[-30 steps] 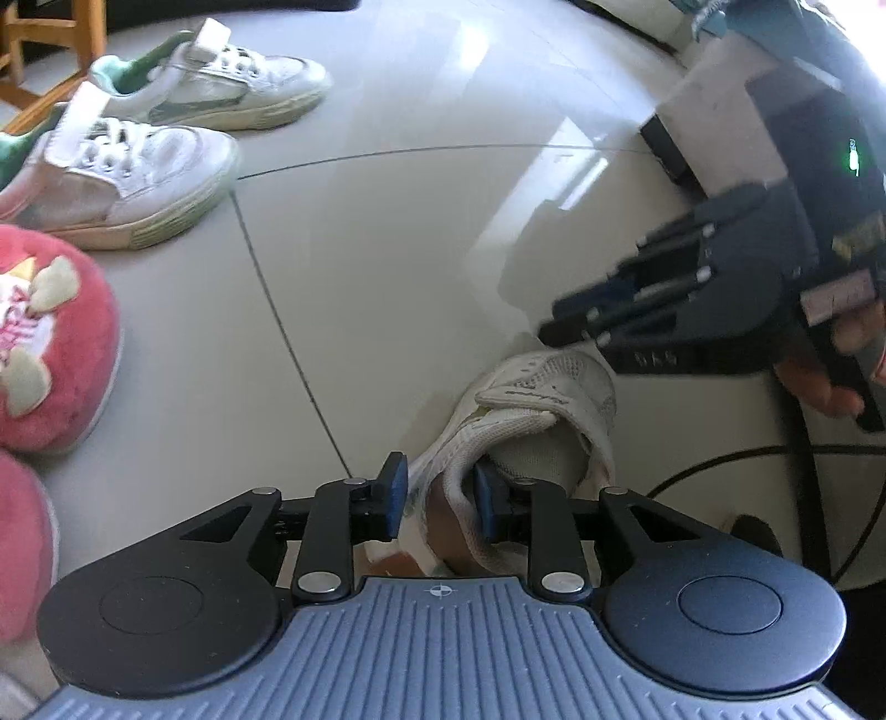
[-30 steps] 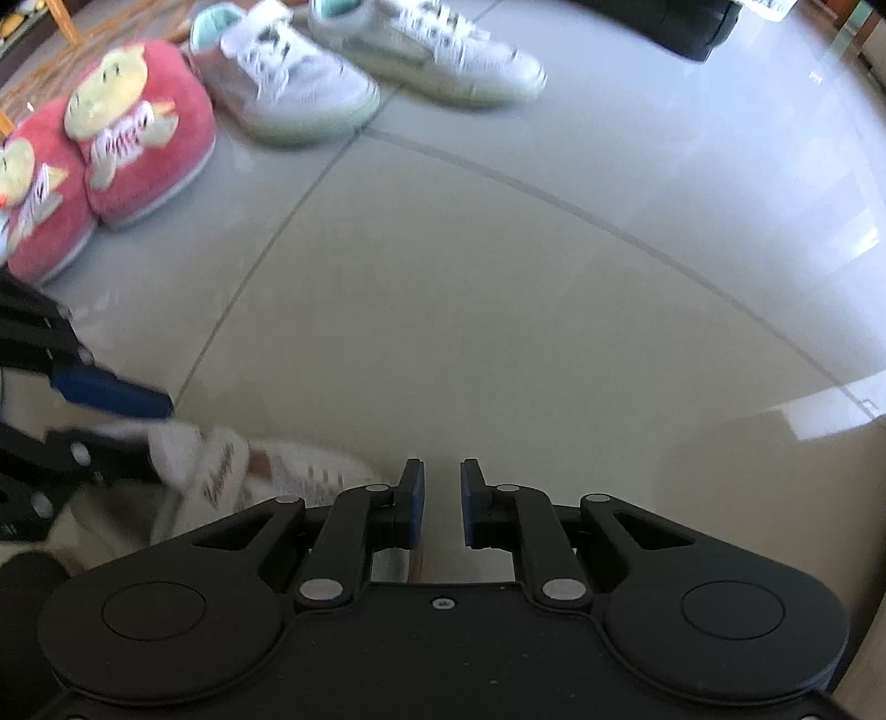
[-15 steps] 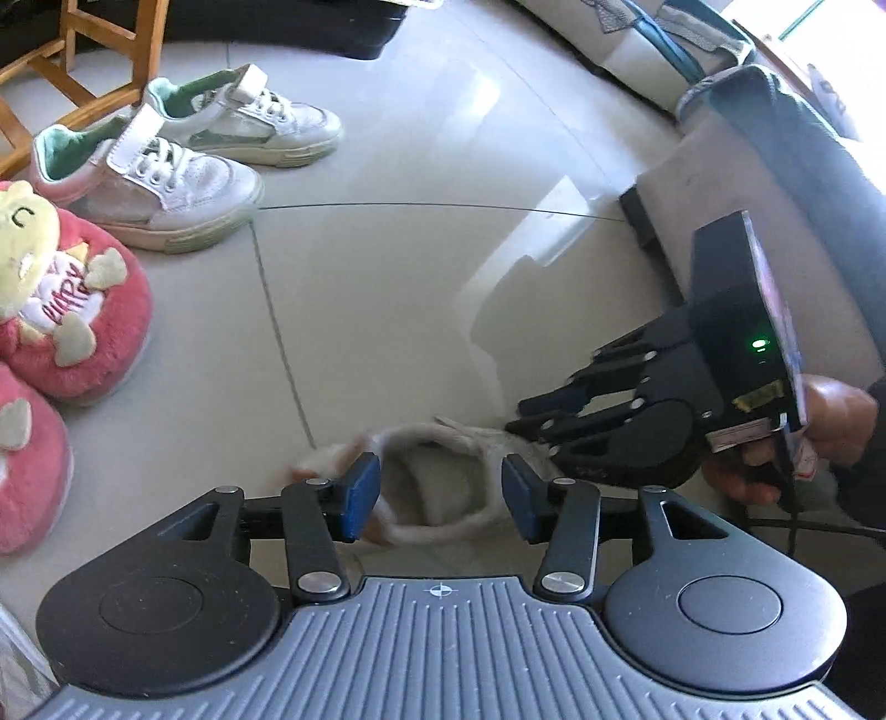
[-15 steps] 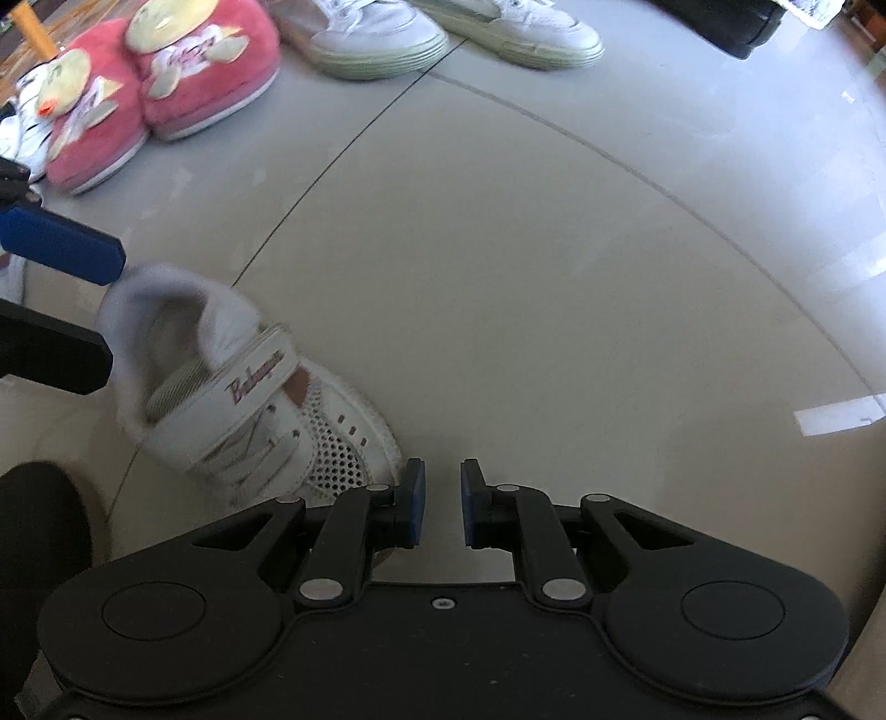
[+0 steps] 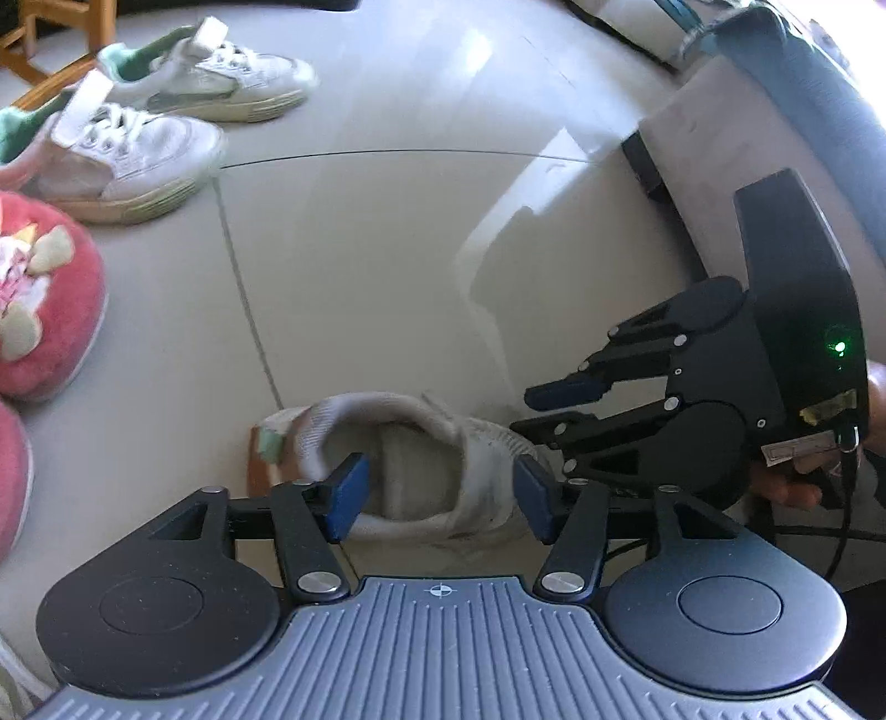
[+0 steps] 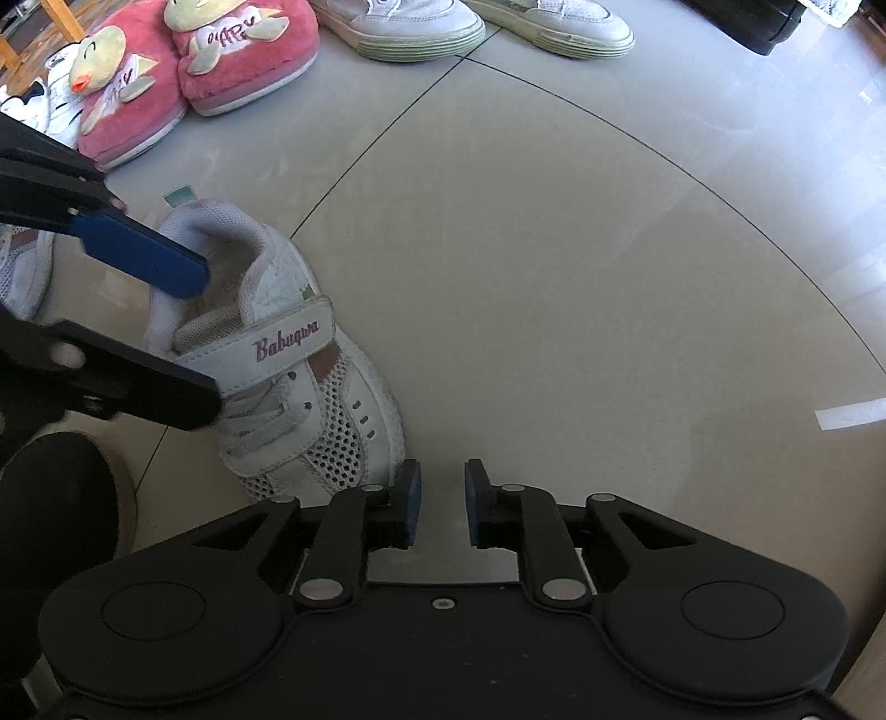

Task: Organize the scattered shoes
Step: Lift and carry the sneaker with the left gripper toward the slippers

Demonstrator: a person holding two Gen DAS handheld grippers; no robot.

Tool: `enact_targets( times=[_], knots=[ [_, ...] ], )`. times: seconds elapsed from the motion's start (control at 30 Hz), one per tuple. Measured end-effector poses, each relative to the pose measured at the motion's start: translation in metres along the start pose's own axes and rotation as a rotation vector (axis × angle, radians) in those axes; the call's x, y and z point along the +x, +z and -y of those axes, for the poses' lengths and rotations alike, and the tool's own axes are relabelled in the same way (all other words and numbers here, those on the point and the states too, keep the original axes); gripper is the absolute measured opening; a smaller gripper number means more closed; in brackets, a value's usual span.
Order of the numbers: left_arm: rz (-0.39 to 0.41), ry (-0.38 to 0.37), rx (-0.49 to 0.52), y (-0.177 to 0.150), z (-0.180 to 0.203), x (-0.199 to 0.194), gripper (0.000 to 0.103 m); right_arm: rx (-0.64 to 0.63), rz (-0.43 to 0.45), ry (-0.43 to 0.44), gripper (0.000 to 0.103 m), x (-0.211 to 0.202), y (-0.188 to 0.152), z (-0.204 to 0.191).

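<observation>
Your left gripper [image 5: 440, 493] is over the small white strap shoe [image 6: 288, 365], jaws spreading. The shoe's collar sits between the blue pads [image 5: 346, 493], but they stand clear of it, so no grip. The right wrist view agrees: one blue pad hangs over the heel opening and the other finger is out by the strap, neither pressing.

Your right gripper [image 6: 440, 501] has its jaws starting to part, with only a narrow gap. Nothing is between them, just bare floor [image 6: 554, 277]. Its left pad is just beside the shoe's mesh toe; I can't tell if it touches.

The shoe is upright on the tile, toe toward your right gripper and heel toward your left, near a grout line. The strap reads "Babuqwa".

Elsewhere in the scene:
- Pink plush slippers [image 6: 194, 72], a pair side by side, are at far left, well apart from the shoe.
- White sneakers with green trim [image 5: 166, 122], also a pair side by side, lie farther out, right of the slippers.
- Another white mesh shoe [image 6: 25, 271] is at the left edge, partly behind your left gripper.
- Wooden chair legs [image 5: 55, 33] stand in the far left corner.

The left wrist view is a bit blurred.
</observation>
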State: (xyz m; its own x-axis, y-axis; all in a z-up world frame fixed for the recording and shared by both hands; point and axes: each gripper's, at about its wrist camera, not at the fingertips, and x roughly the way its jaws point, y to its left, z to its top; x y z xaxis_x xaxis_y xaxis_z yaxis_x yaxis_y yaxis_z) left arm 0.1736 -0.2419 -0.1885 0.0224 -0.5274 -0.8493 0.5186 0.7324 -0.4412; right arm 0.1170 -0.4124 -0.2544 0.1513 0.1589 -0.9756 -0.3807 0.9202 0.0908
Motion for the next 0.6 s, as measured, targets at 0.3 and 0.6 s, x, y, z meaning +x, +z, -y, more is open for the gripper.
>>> enact_targets(
  times=[0.3,0.6],
  knots=[
    [-0.055,0.016,-0.044,0.0,-0.001,0.017,0.061,-0.005,0.013,0.007,0.027,-0.005,-0.002,0.002],
    [-0.019,0.05,-0.033,-0.01,0.001,0.005,0.022,0.006,0.013,0.005,0.029,-0.002,-0.003,0.003]
  ],
)
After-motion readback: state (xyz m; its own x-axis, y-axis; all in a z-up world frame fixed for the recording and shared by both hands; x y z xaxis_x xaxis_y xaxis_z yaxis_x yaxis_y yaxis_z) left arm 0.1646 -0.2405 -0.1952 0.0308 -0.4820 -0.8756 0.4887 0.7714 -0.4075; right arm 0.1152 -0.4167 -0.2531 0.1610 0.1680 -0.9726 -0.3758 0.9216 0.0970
